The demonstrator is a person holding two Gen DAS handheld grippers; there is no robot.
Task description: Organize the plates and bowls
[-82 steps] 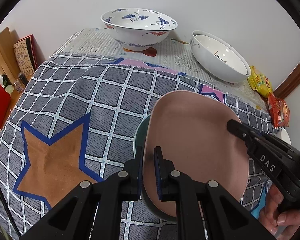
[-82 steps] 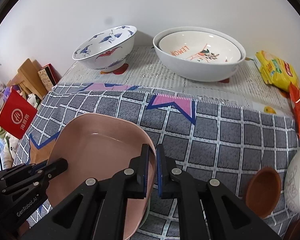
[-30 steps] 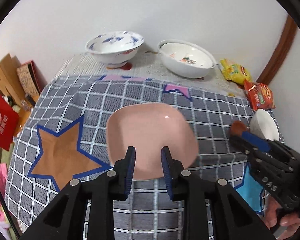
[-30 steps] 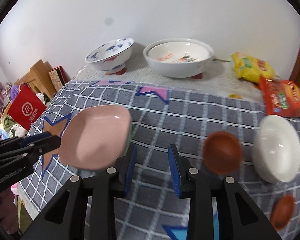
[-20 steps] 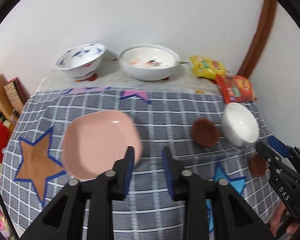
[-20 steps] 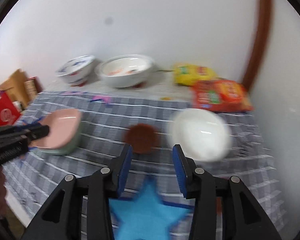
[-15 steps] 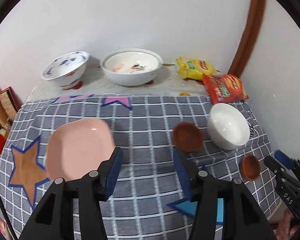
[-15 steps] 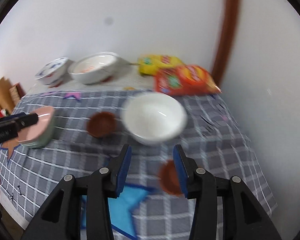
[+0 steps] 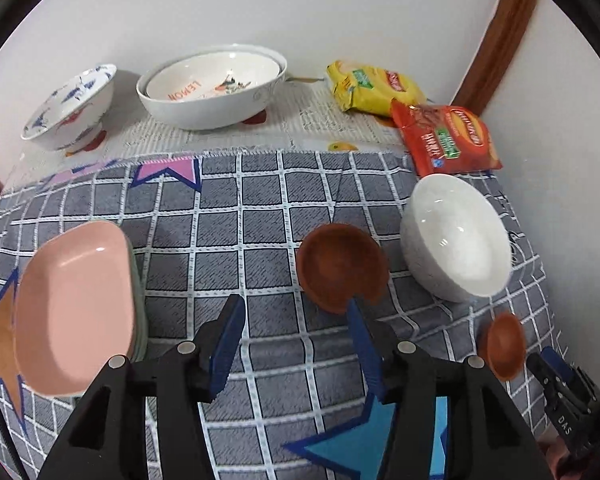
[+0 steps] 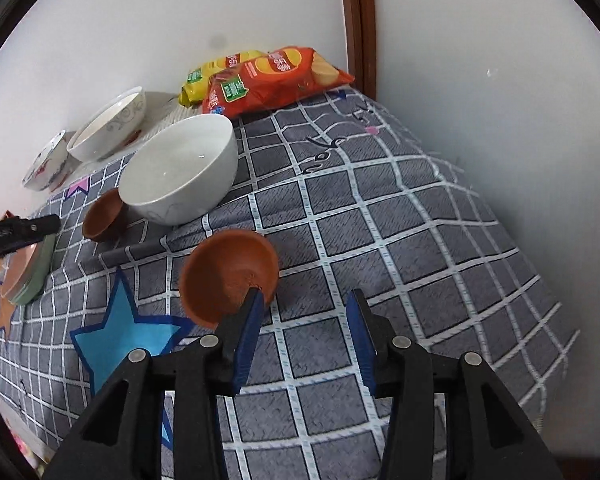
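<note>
Your left gripper (image 9: 296, 320) is spread wide with nothing in it, hovering over the grey checked tablecloth (image 9: 260, 208). Just past its right finger sits the bigger brown clay bowl (image 9: 342, 266), with the plain white ceramic bowl (image 9: 456, 238) right beside that. Off to the left, the pink squarish plate (image 9: 74, 308) is stacked on a pale green plate (image 9: 138, 300).

Your right gripper (image 10: 306, 312) is also released and holding nothing. The smaller brown clay bowl (image 10: 228, 276) sits just beyond its left finger. At the far edge there's a large white bowl with orange lettering (image 9: 214, 88), a blue-patterned bowl (image 9: 70, 108), plus yellow (image 9: 370, 88) and red snack bags (image 9: 446, 138).
</note>
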